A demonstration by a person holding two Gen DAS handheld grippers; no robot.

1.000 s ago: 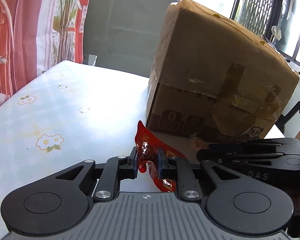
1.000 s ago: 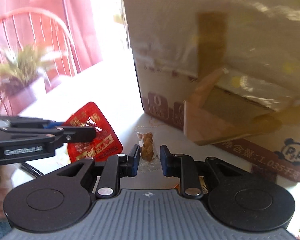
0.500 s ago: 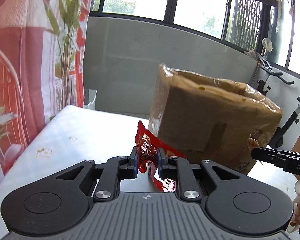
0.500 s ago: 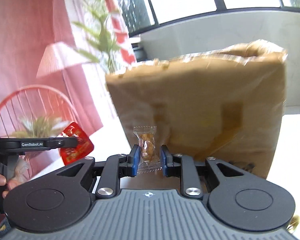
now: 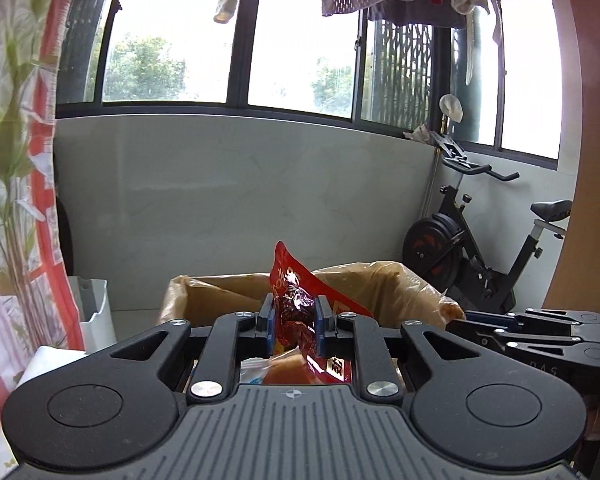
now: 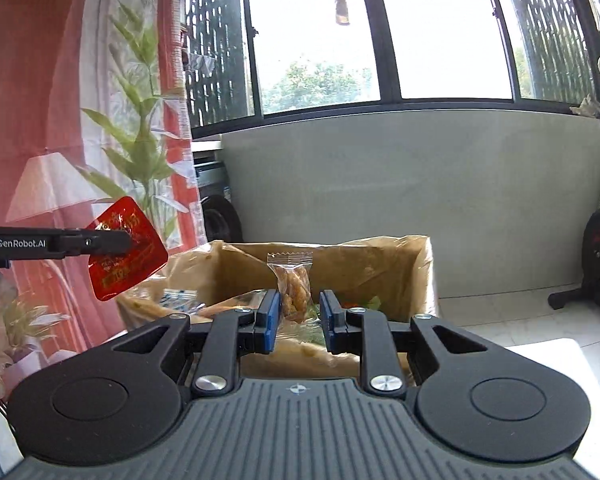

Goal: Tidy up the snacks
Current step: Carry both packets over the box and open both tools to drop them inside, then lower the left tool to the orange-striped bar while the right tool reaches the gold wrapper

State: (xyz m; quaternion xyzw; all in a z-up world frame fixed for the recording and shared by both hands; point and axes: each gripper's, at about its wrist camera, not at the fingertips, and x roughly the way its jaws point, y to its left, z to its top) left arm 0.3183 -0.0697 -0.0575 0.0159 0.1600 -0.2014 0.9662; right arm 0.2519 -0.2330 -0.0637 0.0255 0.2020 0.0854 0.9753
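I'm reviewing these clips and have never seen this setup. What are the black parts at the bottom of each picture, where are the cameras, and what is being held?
No robot here: a person holds a pair of hand-held tongs in each hand, each with a camera looking forward along its fingers. The black shapes are those tongs seen from behind. In the left view, the left tongs are shut on a red snack packet. In the right view, the right tongs are shut on a small clear packet with something fried and brown inside. Both hang over an open cardboard box that already holds snacks. An exercise bike stands behind.
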